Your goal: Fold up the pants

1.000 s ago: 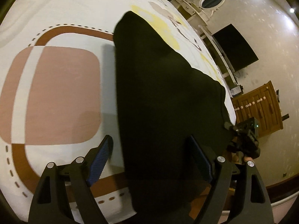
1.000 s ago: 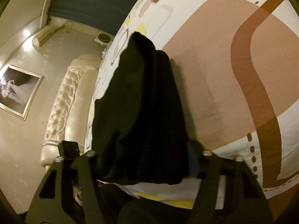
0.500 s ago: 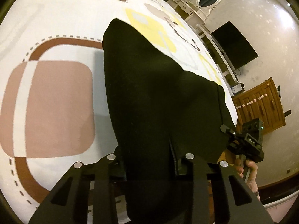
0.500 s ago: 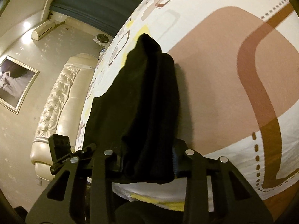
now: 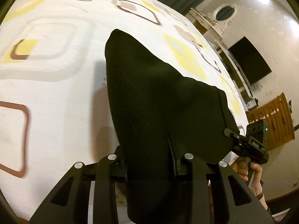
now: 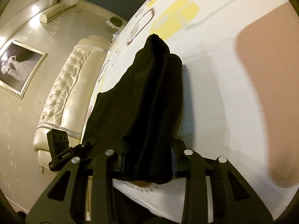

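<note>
Black pants lie lengthwise on a white bedspread printed with brown and yellow shapes. My left gripper is shut on their near edge, and dark cloth bunches between its fingers. In the right wrist view the same pants appear folded in layers, and my right gripper is shut on the other near corner. The right gripper also shows at the lower right of the left wrist view, held by a hand. The left gripper shows at the lower left of the right wrist view.
A cream tufted headboard and a framed picture stand left of the bed. A dark screen, a wooden cabinet and a white dresser with an oval mirror line the far wall. The bedspread stretches on beyond the pants.
Both grippers have closed on the near end of the pants and carried it forward over the bed. The pants' far tip now lies over a different part of the pattern.
</note>
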`<state>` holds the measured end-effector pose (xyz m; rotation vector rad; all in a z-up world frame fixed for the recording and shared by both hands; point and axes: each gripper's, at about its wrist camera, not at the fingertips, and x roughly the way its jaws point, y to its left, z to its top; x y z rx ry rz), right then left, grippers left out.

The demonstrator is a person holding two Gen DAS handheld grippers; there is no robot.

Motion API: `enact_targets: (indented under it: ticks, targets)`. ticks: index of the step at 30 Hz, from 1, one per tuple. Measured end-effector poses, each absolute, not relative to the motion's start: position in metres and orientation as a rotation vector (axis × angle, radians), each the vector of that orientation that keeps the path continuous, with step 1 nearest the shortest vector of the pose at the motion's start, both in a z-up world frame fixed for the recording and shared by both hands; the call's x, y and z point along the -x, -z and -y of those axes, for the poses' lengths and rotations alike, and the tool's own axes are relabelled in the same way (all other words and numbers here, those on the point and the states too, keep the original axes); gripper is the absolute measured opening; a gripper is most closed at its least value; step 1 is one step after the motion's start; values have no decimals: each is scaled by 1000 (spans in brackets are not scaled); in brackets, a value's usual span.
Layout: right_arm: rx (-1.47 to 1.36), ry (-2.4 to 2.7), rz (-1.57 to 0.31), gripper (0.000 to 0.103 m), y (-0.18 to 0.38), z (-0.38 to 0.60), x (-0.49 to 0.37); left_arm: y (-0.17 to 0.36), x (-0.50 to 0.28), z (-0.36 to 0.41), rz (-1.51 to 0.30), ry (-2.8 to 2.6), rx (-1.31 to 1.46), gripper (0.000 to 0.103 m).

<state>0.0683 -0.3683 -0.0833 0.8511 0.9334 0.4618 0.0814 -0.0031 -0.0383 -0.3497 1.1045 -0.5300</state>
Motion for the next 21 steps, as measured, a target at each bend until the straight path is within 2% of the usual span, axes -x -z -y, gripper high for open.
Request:
enact_targets:
  ticks: [21]
  targets:
    - [-875,-422,-971,33,95,349,-72,59,-84,-17,-1061,537,378,35]
